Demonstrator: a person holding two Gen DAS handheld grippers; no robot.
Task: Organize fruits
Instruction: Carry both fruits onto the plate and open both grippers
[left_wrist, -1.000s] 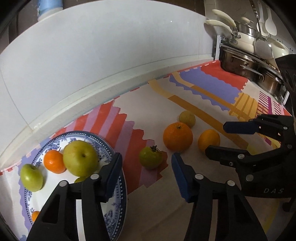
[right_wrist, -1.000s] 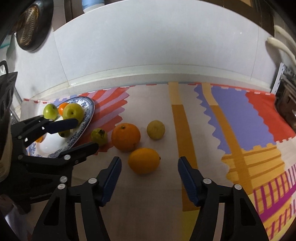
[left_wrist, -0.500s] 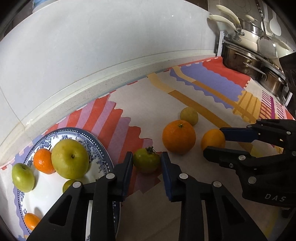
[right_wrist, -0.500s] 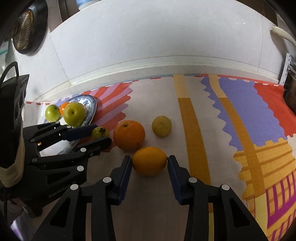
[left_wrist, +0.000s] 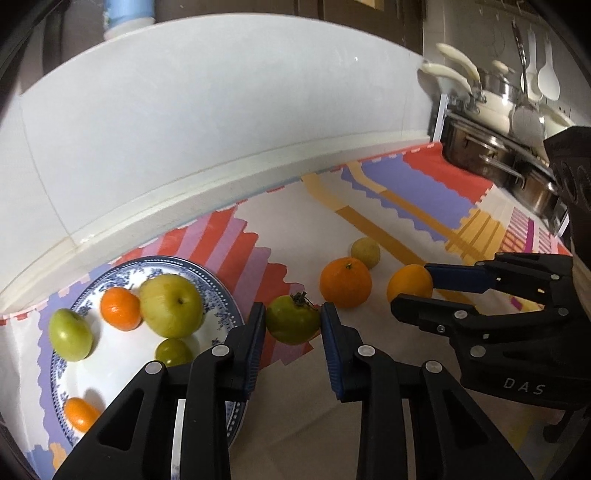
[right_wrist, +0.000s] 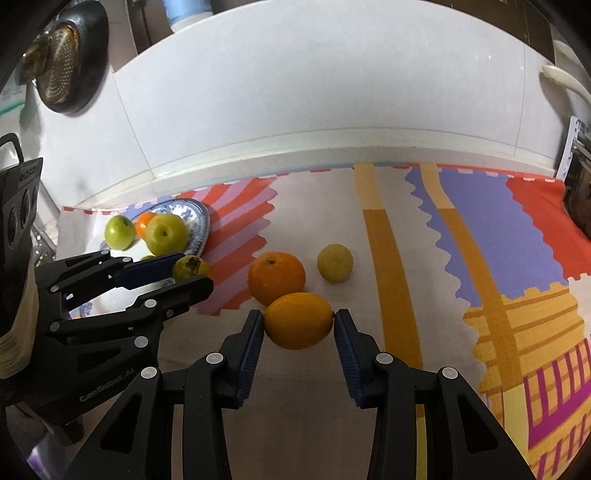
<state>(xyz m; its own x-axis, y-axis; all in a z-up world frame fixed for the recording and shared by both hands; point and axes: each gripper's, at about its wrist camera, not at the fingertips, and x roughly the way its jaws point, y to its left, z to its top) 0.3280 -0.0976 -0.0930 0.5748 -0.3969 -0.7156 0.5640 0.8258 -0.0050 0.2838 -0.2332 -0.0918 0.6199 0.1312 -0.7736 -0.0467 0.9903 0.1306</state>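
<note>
On the patterned tabletop, both claws have closed since a second ago. Left claw now clamps the green tomato, just beside the blue plate. Right claw now pinches the yellow-orange citrus. Both fruits look ready for transfer; the orange and pale lemon remain loose.

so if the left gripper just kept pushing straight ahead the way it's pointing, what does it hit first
It is already shut on the green tomato, so that goes along. Beyond it, the large orange looks like the first thing in line, slightly right of centre, though depth is hard to judge in this fisheye view.
</note>
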